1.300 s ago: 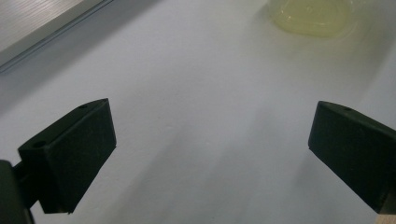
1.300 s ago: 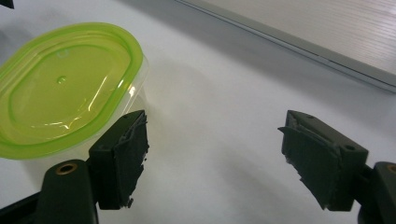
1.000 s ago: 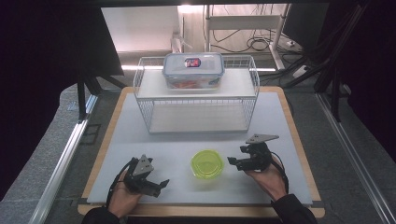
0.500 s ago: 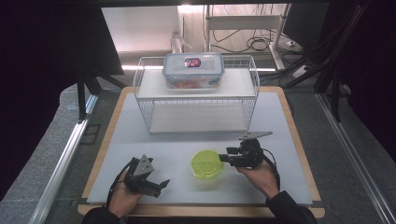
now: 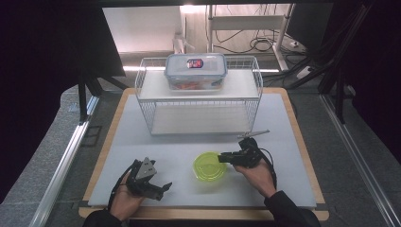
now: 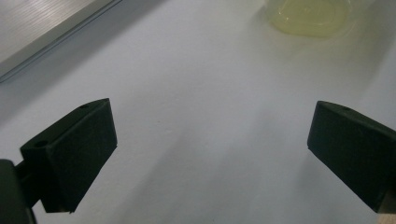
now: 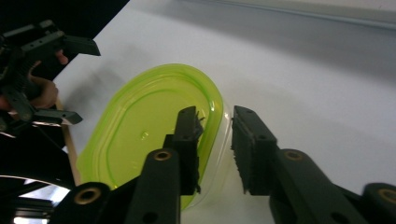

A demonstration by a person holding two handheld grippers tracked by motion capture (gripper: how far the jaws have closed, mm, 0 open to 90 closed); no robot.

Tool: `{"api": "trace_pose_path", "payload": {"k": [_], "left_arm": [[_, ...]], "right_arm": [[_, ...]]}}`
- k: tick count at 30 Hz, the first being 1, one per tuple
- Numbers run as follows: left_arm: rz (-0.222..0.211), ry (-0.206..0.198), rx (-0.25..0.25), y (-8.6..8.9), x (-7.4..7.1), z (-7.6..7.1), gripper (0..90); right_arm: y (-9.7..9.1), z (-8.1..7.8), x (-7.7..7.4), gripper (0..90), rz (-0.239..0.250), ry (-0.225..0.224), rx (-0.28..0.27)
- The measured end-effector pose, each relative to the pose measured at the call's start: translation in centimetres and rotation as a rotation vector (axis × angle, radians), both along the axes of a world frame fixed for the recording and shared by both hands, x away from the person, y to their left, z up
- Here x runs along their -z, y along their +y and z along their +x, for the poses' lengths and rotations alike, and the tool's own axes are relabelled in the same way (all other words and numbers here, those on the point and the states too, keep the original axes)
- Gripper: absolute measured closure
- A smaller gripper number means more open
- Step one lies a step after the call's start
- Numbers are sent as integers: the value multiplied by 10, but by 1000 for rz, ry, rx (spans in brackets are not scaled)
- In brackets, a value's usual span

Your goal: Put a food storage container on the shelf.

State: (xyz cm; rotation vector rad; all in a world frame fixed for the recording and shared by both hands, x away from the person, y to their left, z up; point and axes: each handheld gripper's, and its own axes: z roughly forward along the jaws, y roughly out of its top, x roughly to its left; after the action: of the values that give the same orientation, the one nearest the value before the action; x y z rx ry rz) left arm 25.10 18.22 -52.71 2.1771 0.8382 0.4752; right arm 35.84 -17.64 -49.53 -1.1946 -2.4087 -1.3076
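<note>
A yellow-green lidded tub (image 5: pixel 209 166) is seen on the white mat (image 5: pixel 293 123), in the near half, between the two hands and closer to the right one. In the right gripper view the tub (image 7: pixel 149 135) lies flat, its clear rim standing between the two black jaws. The right gripper (image 5: pixel 226 158) is placed at the tub's right edge, one jaw over the green lid and the other outside the rim; the jaws have just been closing and now stand narrow around the edge. Whether the pads already press on the rim cannot be told. The right gripper (image 7: pixel 215 140) is held low and nearly level.

The left gripper (image 5: pixel 163 188) is held well apart from the tub, at the near left of the mat, with its jaws set wide and nothing between them; in the left gripper view (image 6: pixel 210 140) bare mat is seen between the pads.

Farther back a white wire rack (image 5: pixel 146 101) stands on the mat, with a clear lidded box (image 5: pixel 196 71) on its upper shelf.
</note>
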Motion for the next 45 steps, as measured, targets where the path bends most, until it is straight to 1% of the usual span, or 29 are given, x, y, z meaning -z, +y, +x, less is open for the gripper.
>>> {"api": "trace_pose_path", "payload": {"k": [1,3,4,5,7,9,12,14,16,17,19,22,24,26,27,28,31,35,37,41,45], "left_arm": [[2,-1,2,0,0,0,13],[6,-5,7,-1,0,-1,13],[7,-7,7,-1,0,-1,14],[8,-9,7,-1,0,-1,14],[7,-10,7,-1,0,-1,14],[7,-12,6,-1,-1,-1,15],[5,-15,5,-1,-1,-1,15],[6,-16,6,-1,-1,-1,16],[7,-17,6,-1,-1,-1,16],[6,-18,6,-1,-1,-1,16],[6,-19,5,-1,-1,-1,16],[6,-20,5,-1,-1,-2,16],[6,-21,6,-1,-1,-2,16],[6,-22,5,-1,-1,-2,16],[6,-22,5,-1,-1,-2,16],[5,-22,5,-1,-1,-2,16],[5,-22,5,-1,-1,-2,16],[8,-20,8,-2,-1,-2,16],[11,-21,9,-2,-1,-2,16],[10,-20,8,-2,-1,-2,16],[12,-20,11,-2,-1,-2,16]], "right_arm": [[0,0,0,737,10,13,1],[-1,1,2,782,30,25,-7],[-1,1,2,792,51,39,-16],[-1,1,1,795,54,48,-19],[-1,1,0,803,50,51,-20],[-1,1,0,808,73,79,-26],[-1,2,-1,814,91,96,-24],[-1,3,-1,820,123,118,-33],[-2,4,-4,825,133,119,-33],[-2,4,-5,826,137,112,-32],[-2,4,-9,829,130,97,-28],[-3,4,-11,832,139,92,-25],[-4,5,-12,837,158,103,-25],[-4,6,-13,840,163,100,-20],[-5,6,-13,842,181,111,-19],[-5,7,-14,843,189,120,-22],[-5,8,-13,843,193,119,-15],[-5,9,-12,837,188,116,-26],[-4,10,-12,826,163,96,-30],[-2,10,-10,791,135,76,-24],[1,9,-3,784,110,99,-28]]}}
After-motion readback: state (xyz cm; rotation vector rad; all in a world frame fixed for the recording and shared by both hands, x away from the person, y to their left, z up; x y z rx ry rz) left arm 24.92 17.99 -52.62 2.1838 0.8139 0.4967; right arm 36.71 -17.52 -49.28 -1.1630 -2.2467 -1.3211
